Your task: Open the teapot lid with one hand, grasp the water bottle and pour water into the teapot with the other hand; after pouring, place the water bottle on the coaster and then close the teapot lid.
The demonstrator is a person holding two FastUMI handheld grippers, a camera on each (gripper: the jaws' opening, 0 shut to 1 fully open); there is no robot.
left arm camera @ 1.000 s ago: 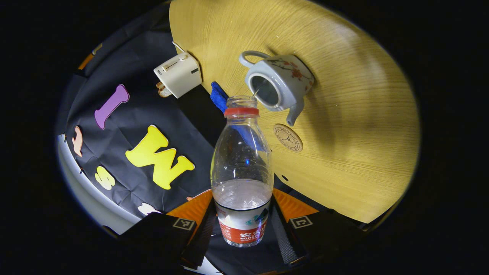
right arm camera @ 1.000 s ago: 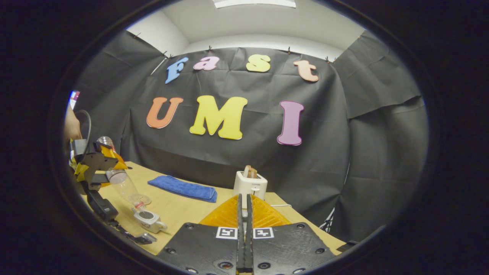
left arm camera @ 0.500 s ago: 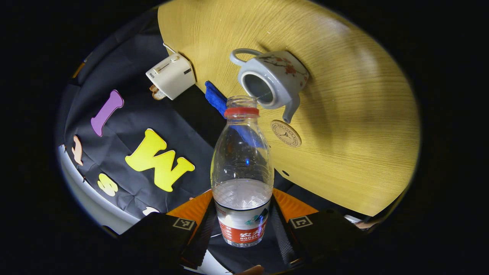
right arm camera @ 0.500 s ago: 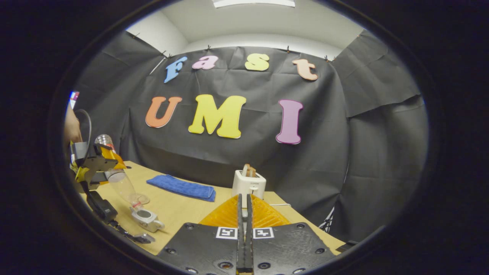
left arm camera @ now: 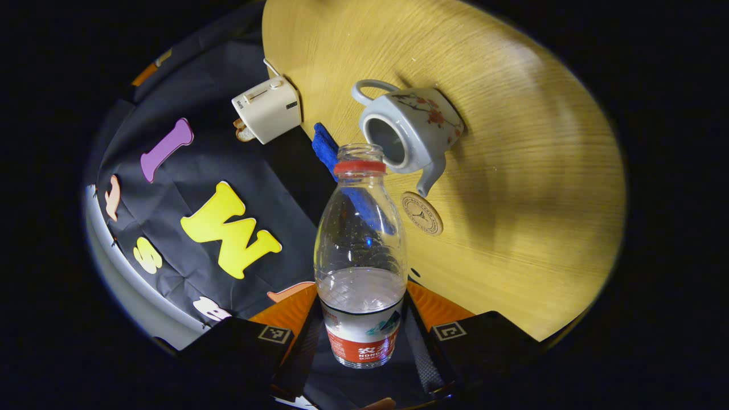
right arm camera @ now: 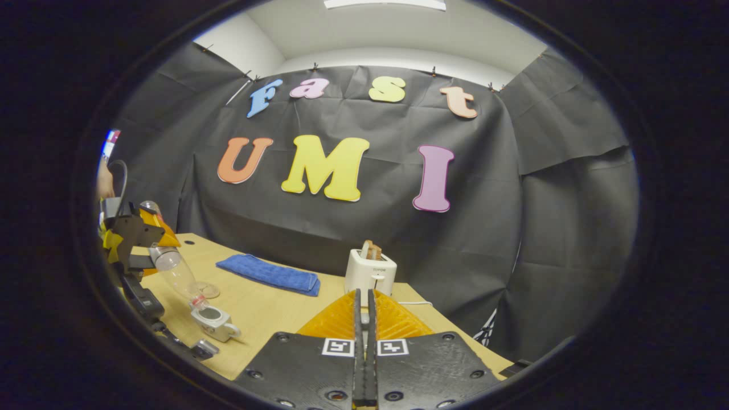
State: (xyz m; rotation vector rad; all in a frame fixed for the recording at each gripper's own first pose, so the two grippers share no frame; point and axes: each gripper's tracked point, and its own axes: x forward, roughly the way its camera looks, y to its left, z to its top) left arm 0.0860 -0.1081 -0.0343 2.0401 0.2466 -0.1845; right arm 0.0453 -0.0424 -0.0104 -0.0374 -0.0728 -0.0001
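A: vs a second ago, the thin stream from the water bottle (left arm camera: 361, 250) mouth into the teapot (left arm camera: 411, 132) is gone. Bottle mouth now sits just short of the pot's open rim. Some water left near the bottle base.

B: left gripper (left arm camera: 361, 336)?

A: Jaws clamped on the bottle's labelled lower body, one finger each side. In the right gripper view the bottle (right arm camera: 176, 273) is tilted neck-down over the teapot (right arm camera: 213, 320).

B: Lid?

A: Pot is open. Can't make the lid out. right gripper (right arm camera: 364, 364) fingers pressed flat together; can't tell if anything thin is pinched.

B: coaster (left arm camera: 421, 213)?

A: Bare, on the wooden table (left arm camera: 529, 188), just beside the spout. Blue towel (right arm camera: 268, 274) and toaster (right arm camera: 369, 272) sit farther back.
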